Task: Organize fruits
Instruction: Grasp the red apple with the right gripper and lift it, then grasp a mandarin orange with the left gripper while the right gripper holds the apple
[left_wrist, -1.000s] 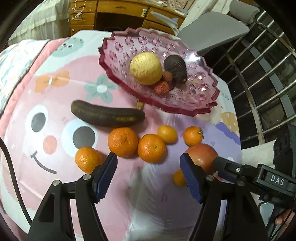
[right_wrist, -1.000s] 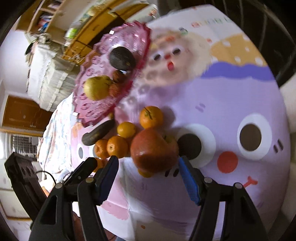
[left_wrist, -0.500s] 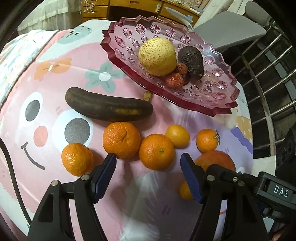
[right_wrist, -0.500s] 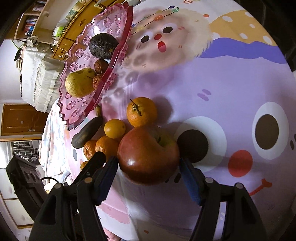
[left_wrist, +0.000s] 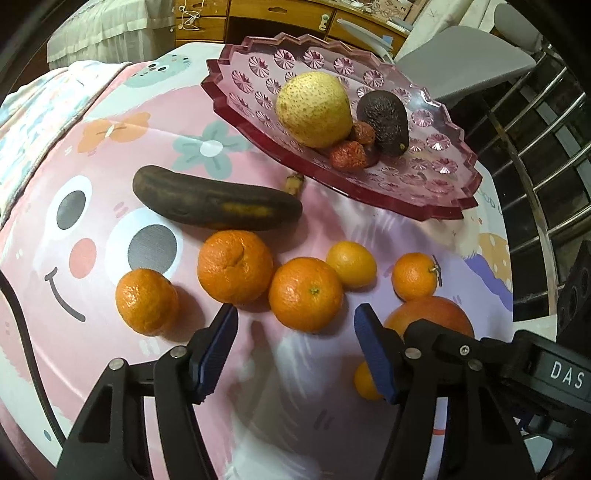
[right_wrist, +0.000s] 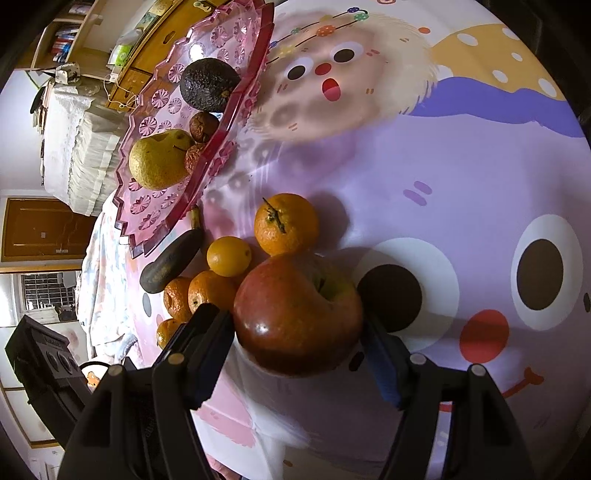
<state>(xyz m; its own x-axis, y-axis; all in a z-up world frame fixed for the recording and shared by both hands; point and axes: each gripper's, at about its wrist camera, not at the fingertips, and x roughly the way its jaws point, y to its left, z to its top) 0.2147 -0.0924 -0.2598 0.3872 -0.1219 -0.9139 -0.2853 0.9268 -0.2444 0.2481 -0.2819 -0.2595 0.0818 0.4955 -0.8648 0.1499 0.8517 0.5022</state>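
Note:
A pink glass dish (left_wrist: 436, 199) (right_wrist: 147, 218) holds a yellow pear (left_wrist: 314, 109), a dark avocado (left_wrist: 384, 122) and small reddish fruits (left_wrist: 347, 155). On the cartoon tablecloth lie a blackened banana (left_wrist: 218, 203) and several oranges (left_wrist: 306, 293). My left gripper (left_wrist: 295, 350) is open, just short of the middle orange. A red apple (right_wrist: 299, 314) (left_wrist: 428, 314) sits between the jaws of my right gripper (right_wrist: 299, 354), whose pads stand at its two sides; it is not clear whether they press on it.
A small orange (right_wrist: 286, 223) and a yellow citrus (right_wrist: 229, 256) lie just beyond the apple. Metal railings (left_wrist: 535, 140) stand at the right. A wooden cabinet (left_wrist: 280, 22) and a grey chair (left_wrist: 461, 62) stand behind the table.
Both grippers moved forward toward the fruit. The right gripper's jaws came around the apple, which now fills the gap between them. The left gripper stays open.

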